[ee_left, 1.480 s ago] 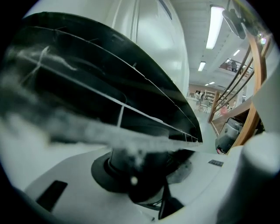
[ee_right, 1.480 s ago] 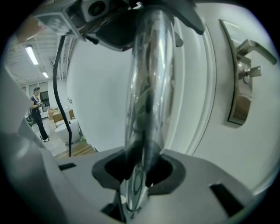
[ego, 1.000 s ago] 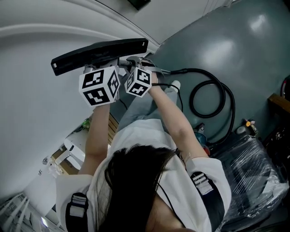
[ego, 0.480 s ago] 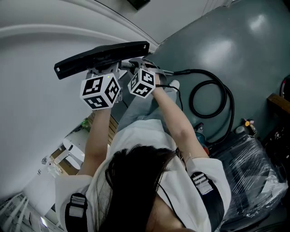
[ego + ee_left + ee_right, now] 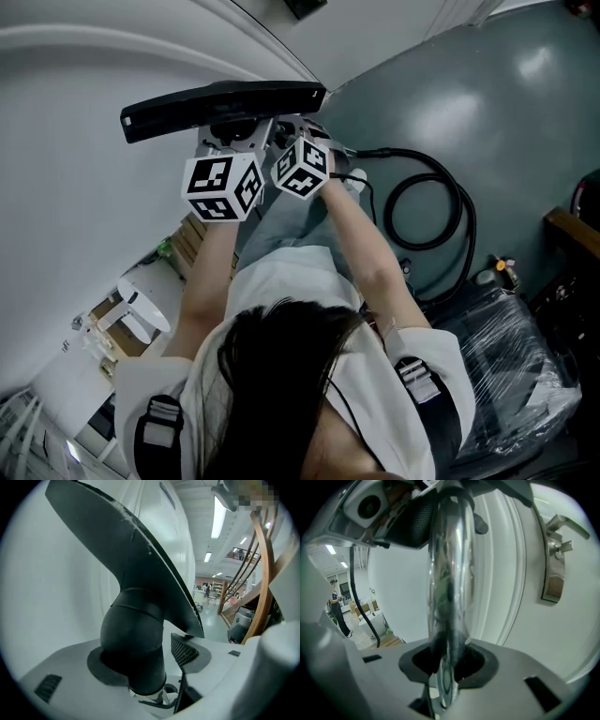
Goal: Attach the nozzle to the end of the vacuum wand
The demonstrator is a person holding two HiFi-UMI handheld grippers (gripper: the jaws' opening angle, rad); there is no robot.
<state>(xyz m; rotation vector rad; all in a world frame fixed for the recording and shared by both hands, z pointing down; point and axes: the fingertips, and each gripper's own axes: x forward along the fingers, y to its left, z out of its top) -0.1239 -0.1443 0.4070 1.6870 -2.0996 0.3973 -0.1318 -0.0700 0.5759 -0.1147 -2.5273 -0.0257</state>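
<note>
The black floor nozzle lies crosswise at the top of the head view, on the end of the chrome vacuum wand. My left gripper is just below the nozzle. In the left gripper view the nozzle's round black neck stands between the jaws of my left gripper, which are opening; the meshed right pad is clear of the neck. My right gripper is beside the left one. In its own view my right gripper is shut on the chrome wand, which runs up through the jaws.
A black hose coils on the grey-green floor to the right. A white door with a metal handle is close behind the wand. Plastic-wrapped goods lie at the lower right, white furniture at the lower left. A wooden stair rail curves at the right.
The nozzle and both grippers have drifted a little up and to the right in the head view. The nozzle now lies more level. The left marker cube has turned.
</note>
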